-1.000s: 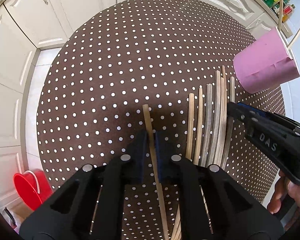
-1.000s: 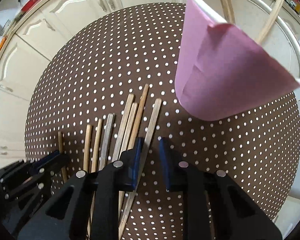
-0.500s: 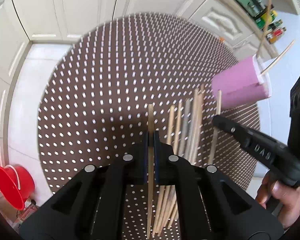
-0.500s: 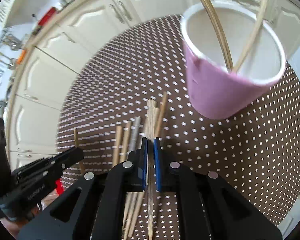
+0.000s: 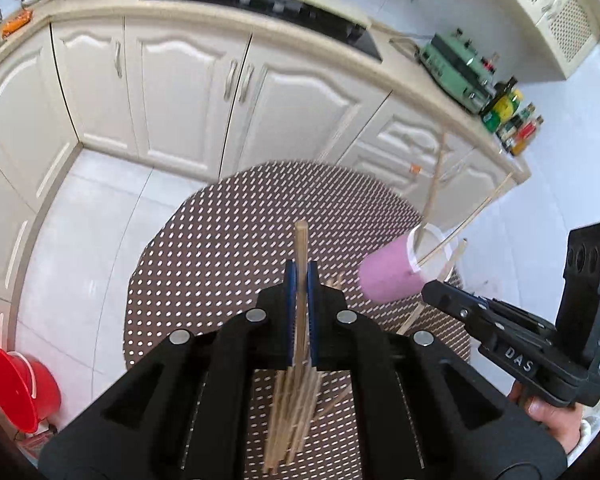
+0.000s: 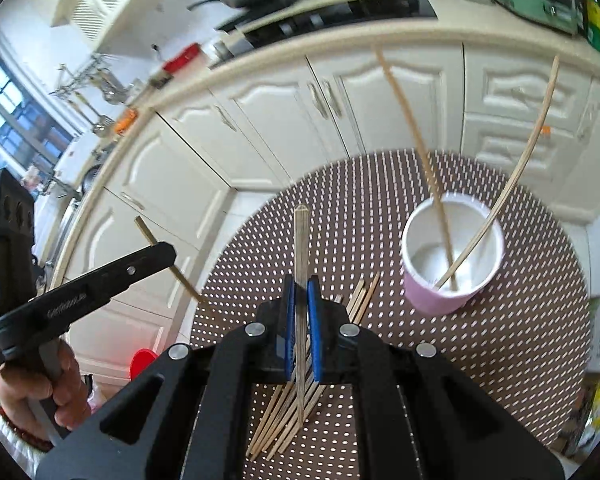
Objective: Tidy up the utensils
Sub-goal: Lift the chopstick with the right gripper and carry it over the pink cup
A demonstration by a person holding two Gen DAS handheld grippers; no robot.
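Note:
My left gripper (image 5: 300,280) is shut on a wooden chopstick (image 5: 301,240), lifted above the round dotted table (image 5: 220,240). My right gripper (image 6: 301,292) is shut on another chopstick (image 6: 301,236), also lifted. A pink cup (image 6: 452,256) with a white inside stands on the table to the right and holds two chopsticks (image 6: 440,208). It also shows in the left wrist view (image 5: 392,276). Several chopsticks (image 6: 288,420) lie side by side on the table under both grippers. The right gripper shows in the left wrist view (image 5: 440,292), the left one in the right wrist view (image 6: 156,256).
White kitchen cabinets (image 5: 180,92) and a counter with a stove (image 5: 280,4) curve behind the table. A red bucket (image 5: 16,388) stands on the floor at the left. Bottles (image 5: 512,116) stand on the counter at the right.
Both grippers closed on a chopstick each and lifted them off the table, tilting upward so the cabinets and counter come into view.

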